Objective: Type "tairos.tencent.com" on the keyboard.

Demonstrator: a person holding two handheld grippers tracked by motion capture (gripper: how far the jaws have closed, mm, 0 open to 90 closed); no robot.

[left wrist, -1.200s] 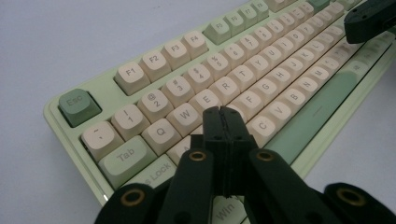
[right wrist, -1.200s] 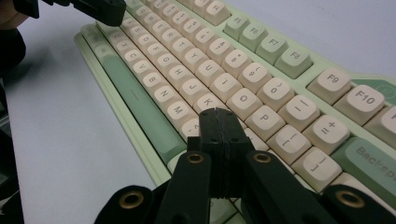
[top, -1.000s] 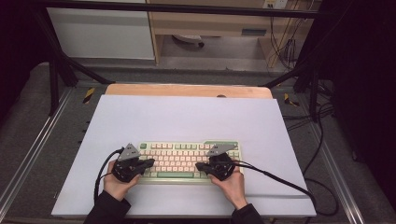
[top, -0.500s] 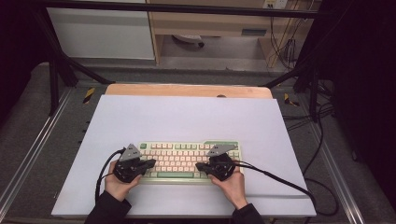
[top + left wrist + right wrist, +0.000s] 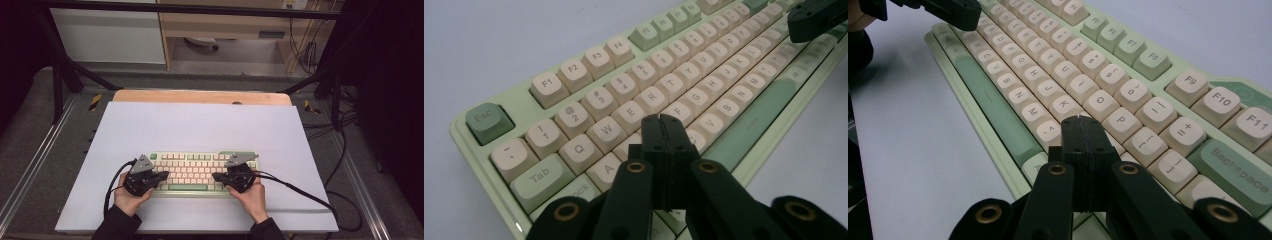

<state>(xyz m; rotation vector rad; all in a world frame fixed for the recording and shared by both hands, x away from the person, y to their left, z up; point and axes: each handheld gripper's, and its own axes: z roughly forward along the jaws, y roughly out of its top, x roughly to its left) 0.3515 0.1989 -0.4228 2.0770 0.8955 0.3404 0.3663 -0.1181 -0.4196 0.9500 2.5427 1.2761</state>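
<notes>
Over on the left, the black left gripper [image 5: 162, 176] sits above the letter rows at the left end of the pale green keyboard with cream keycaps [image 5: 200, 170], fingers [image 5: 655, 145] pressed together, nothing between them. The keyboard lies flat toward the near edge of the white-topped counter [image 5: 200, 125]. At the right end, the black right gripper [image 5: 217, 176] mirrors it over the punctuation keys, its fingers [image 5: 1075, 142] likewise pressed tight together and empty.
</notes>
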